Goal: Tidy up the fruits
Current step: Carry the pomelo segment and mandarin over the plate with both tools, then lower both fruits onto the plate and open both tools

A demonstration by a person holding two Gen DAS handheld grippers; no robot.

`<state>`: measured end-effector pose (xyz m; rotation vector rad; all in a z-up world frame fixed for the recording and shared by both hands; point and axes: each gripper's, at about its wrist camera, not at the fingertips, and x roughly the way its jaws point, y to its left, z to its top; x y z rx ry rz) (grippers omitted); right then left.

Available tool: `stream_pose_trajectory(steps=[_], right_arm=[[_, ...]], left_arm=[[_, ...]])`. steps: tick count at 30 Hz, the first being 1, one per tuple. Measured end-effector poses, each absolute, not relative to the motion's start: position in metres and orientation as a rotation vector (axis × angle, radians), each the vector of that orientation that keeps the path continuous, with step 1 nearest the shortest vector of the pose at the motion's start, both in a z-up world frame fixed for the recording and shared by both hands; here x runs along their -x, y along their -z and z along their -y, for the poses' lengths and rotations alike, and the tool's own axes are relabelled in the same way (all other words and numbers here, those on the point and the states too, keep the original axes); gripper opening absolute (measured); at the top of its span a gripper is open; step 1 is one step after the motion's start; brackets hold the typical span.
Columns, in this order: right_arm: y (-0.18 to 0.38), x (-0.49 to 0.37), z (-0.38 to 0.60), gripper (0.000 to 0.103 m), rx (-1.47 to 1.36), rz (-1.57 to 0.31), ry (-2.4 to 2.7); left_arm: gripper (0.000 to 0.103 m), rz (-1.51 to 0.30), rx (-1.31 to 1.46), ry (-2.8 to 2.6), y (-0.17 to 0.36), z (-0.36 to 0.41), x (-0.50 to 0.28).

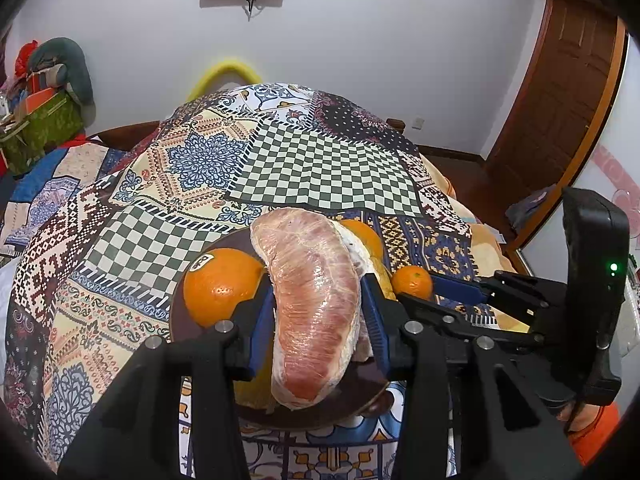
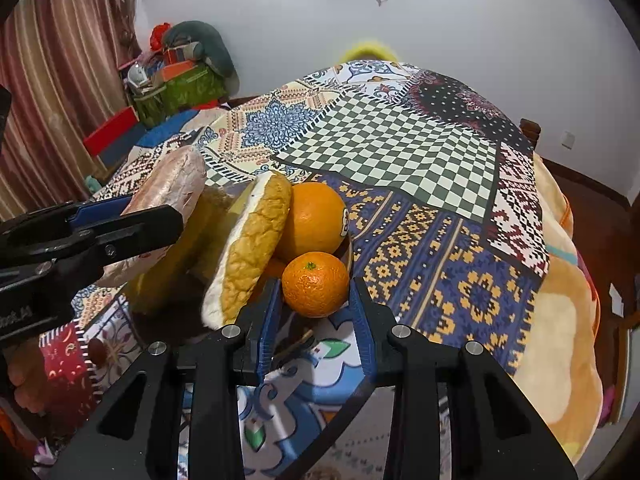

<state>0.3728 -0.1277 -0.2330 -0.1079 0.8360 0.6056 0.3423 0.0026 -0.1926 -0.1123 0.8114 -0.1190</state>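
Note:
My left gripper [image 1: 316, 312] is shut on a plastic-wrapped pink pomelo wedge [image 1: 316, 300] and holds it over a dark brown plate [image 1: 180, 320]. It also shows in the right wrist view [image 2: 168, 188]. A large stickered orange [image 1: 220, 288] sits on the plate at left; in the right wrist view it [image 2: 316, 220] lies behind a yellow pomelo rind piece [image 2: 252, 252]. My right gripper [image 2: 316, 308] is shut on a small mandarin [image 2: 316, 288] at the plate's right edge. The mandarin [image 1: 412, 282] and the right gripper [image 1: 448, 292] also show in the left wrist view.
The plate rests on a patchwork-patterned cloth [image 1: 320, 168] over a rounded table. Green boxes and clutter [image 1: 36, 120] stand at the far left by the wall. A brown door [image 1: 560, 92] is at the right. An orange blanket [image 2: 560, 320] hangs at the table's right side.

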Motion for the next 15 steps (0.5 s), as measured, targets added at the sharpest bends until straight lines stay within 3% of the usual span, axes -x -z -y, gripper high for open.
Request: stream_pose_trajectory(steps=[15], right_arm=[[0.2425,-0.3820,0.1230,0.032,0.120,-0.874,-0.626]], left_arm=[[0.042,-0.814,0.074,0.115,0.1967,0.0020,-0.3442]])
